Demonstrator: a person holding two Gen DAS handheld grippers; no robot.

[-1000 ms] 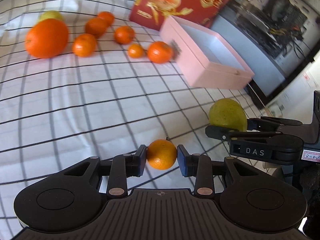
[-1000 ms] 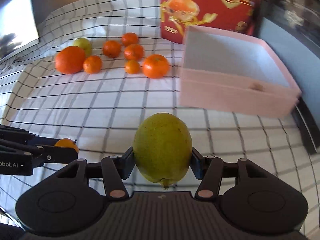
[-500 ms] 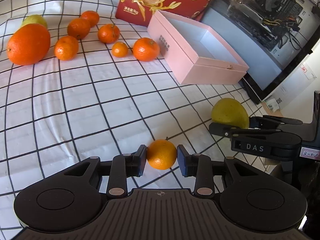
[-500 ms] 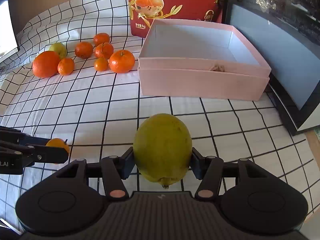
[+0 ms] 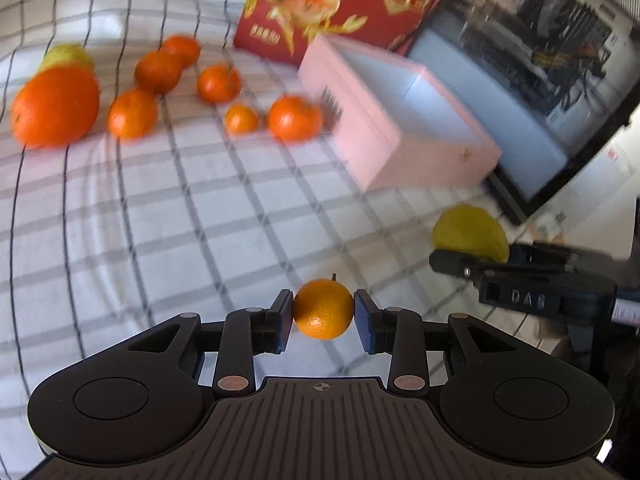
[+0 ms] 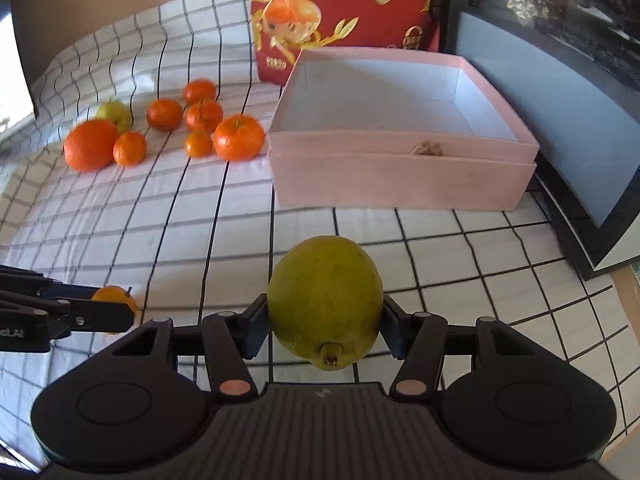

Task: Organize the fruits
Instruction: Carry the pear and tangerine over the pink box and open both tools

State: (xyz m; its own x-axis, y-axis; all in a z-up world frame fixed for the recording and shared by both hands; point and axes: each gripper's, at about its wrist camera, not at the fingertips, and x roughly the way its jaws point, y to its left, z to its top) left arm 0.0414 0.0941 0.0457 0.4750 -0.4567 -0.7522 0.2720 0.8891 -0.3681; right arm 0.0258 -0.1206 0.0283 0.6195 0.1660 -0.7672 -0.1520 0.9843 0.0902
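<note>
My left gripper is shut on a small orange mandarin, held above the checked cloth. My right gripper is shut on a yellow-green pear-like fruit, stem end toward the camera. In the left wrist view the same fruit and the right gripper show at the right. An open pink box, nothing inside it, stands ahead on the cloth. A cluster of oranges and mandarins with one big orange and a green fruit lies to its left.
A red printed carton stands behind the pink box. A black-framed screen lies along the right side. White cloth with a black grid covers the table between the grippers and the box.
Both grippers have shifted a little across the cloth, each keeping its fruit. The right wrist view has swung so the pink box now sits more centred.
</note>
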